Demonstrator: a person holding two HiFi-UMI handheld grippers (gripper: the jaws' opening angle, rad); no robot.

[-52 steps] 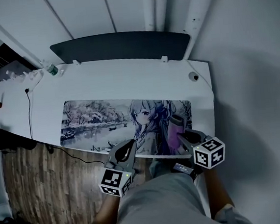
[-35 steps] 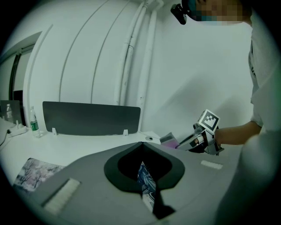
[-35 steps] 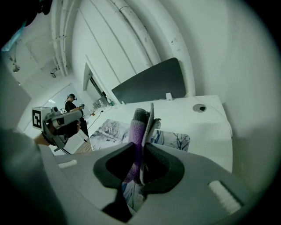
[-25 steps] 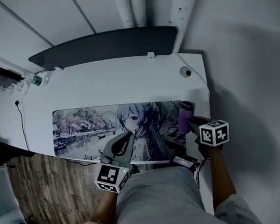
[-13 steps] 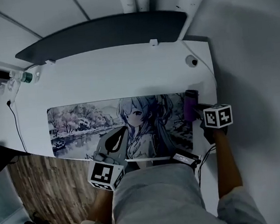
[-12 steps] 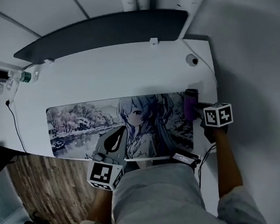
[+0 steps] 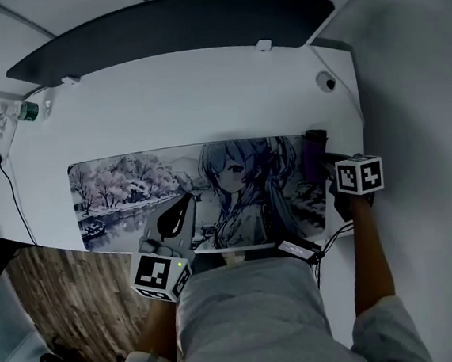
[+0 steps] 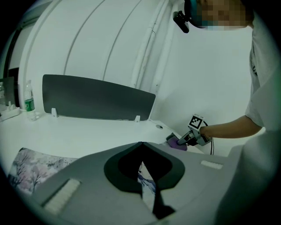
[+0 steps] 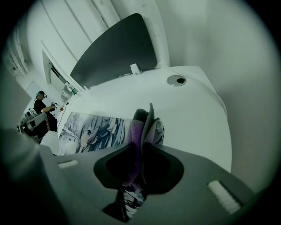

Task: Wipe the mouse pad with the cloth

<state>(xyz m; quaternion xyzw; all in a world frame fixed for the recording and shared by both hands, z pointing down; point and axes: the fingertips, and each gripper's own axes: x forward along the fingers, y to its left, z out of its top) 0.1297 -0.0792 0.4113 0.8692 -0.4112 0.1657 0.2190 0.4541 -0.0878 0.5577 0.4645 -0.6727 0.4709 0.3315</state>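
A long printed mouse pad (image 7: 131, 189) (image 9: 88, 127) lies across the white desk (image 7: 186, 100). My right gripper (image 7: 319, 159) (image 9: 141, 145) is shut on a purple cloth (image 7: 313, 150) (image 9: 147, 125) (image 8: 176, 141), which rests at the pad's right end. My left gripper (image 7: 183, 212) (image 8: 141, 151) is shut with nothing in it, hovering over the pad's near edge around the middle. The pad's picture (image 8: 30, 165) shows past its jaws.
A dark panel (image 7: 171, 26) stands along the desk's far edge. A small bottle (image 7: 24, 110) and a cable (image 7: 8, 189) are at the far left. A round grommet (image 7: 326, 80) sits near the right corner. Wooden floor (image 7: 63, 303) lies below the desk's near left edge.
My right gripper has carried the cloth from the pad's near right part away toward its far right corner. The left gripper has drifted slightly left along the near edge.
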